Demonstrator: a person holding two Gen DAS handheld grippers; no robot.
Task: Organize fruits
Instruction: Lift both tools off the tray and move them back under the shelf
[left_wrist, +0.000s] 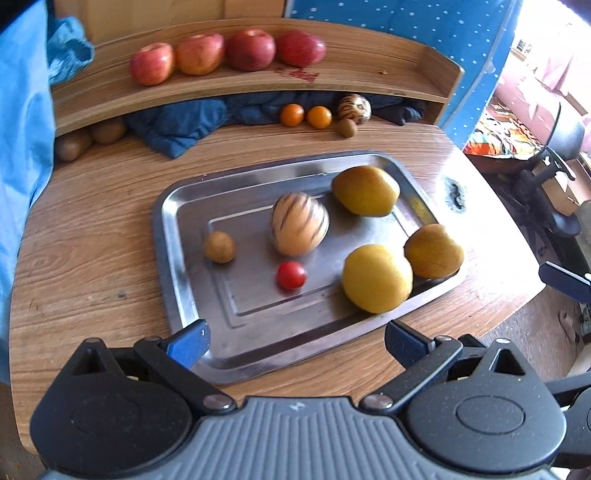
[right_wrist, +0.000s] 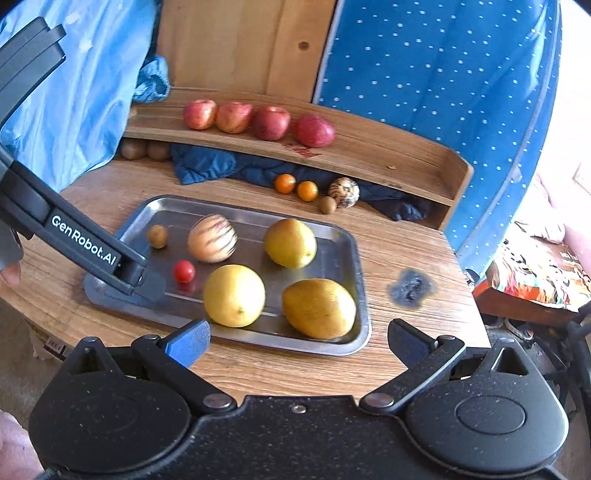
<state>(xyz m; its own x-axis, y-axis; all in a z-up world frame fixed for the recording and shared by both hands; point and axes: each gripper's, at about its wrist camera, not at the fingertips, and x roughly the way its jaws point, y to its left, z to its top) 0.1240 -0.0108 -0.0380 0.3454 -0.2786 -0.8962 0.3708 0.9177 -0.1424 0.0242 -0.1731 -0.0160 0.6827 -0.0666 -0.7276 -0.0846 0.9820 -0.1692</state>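
Lying tip-rightward on tray (right_wrist: 354, 236), pear (right_wrist: 319, 308); both grippers' fingers (right_wrist: 188, 341) apart, empty.

Silver tray (left_wrist: 177, 236) holds yellow pears (left_wrist: 376, 278), striped cream melon (left_wrist: 299, 229), red tomato (left_wrist: 291, 275).

The right gripper (right_wrist: 297, 341) hovers with jaws spread over the near edge of a steel tray (right_wrist: 351, 236) holding three yellow fruits, a striped melon (right_wrist: 212, 238) and a cherry tomato (right_wrist: 184, 271).
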